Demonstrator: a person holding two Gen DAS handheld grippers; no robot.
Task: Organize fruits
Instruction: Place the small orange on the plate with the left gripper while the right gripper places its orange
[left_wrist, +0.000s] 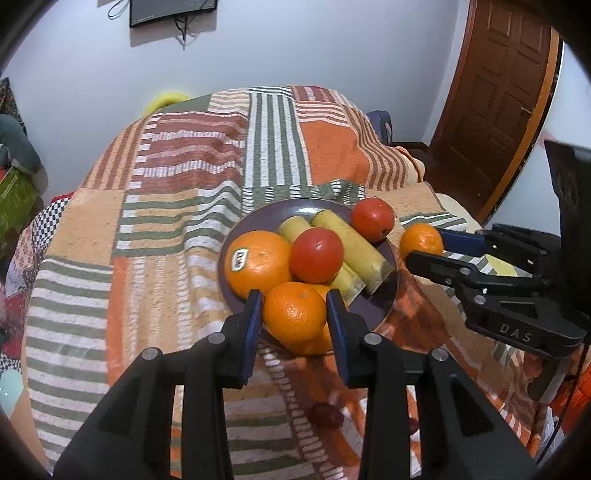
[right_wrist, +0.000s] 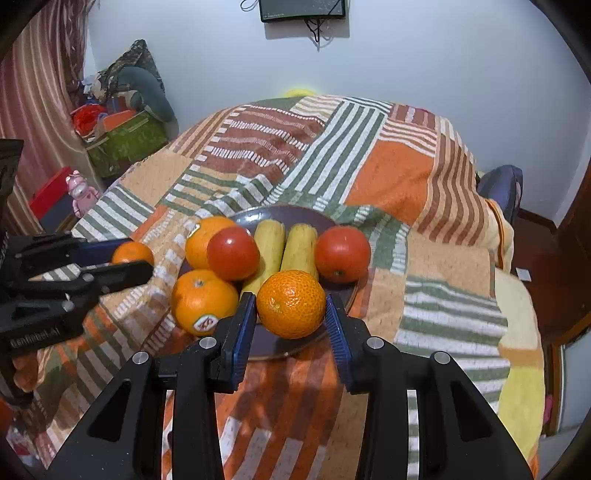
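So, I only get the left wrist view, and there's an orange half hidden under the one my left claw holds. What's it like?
Observer: The right wrist view shows it whole: a larger orange on the plate, with a red-and-white sticker.
Operator: Is the other claw's fruit really clamped?
Observer: Yes. The right gripper presses on both sides of a small mandarin.
Operator: Anything off to the left?
Observer: A pink toy figure stands past the edge of the striped cover.
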